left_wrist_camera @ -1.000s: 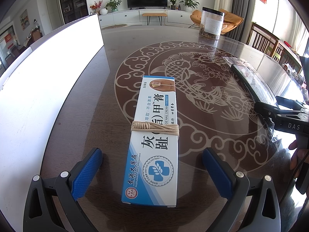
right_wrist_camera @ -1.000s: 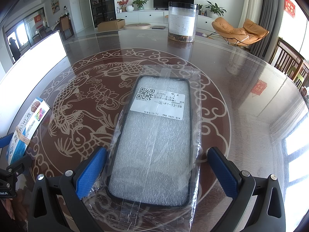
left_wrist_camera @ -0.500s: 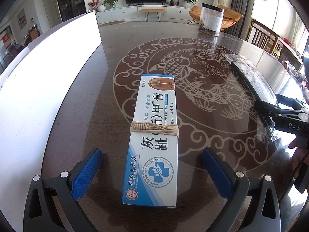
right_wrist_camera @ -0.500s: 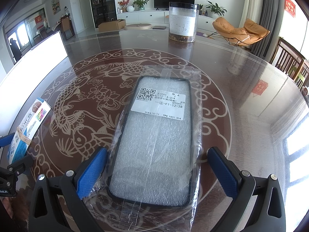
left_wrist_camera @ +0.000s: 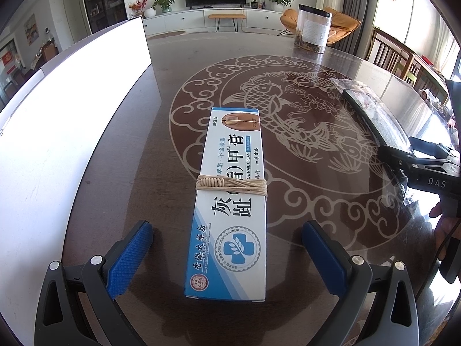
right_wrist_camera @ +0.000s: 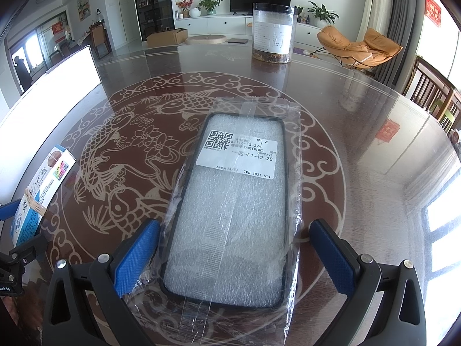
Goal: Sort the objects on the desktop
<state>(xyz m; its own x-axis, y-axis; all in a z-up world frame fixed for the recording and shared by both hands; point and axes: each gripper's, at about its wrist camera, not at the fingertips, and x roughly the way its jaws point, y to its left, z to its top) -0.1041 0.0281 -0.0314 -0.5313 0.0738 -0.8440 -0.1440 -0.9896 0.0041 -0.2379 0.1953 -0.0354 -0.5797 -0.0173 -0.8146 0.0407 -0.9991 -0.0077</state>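
A blue and white nail cream box (left_wrist_camera: pixel 230 201) with twine wound round its middle lies flat on the dark table, between the open jaws of my left gripper (left_wrist_camera: pixel 227 256). The fingers stand clear of it on both sides. The box also shows at the left of the right wrist view (right_wrist_camera: pixel 40 193). A black phone case in a clear plastic bag (right_wrist_camera: pixel 233 210) lies between the open jaws of my right gripper (right_wrist_camera: pixel 233 256); the left pad (right_wrist_camera: pixel 135 256) is close to the bag's edge. The case shows in the left wrist view (left_wrist_camera: pixel 374 115).
A clear cylinder jar with a label (right_wrist_camera: pixel 273 33) stands at the far side of the table; it shows in the left wrist view too (left_wrist_camera: pixel 312 30). A long white board (left_wrist_camera: pixel 66 132) runs along the table's left side. Chairs (right_wrist_camera: pixel 432 92) stand to the right.
Both grippers have crept slightly forward over their objects. The jaws stay open and neither object has moved.
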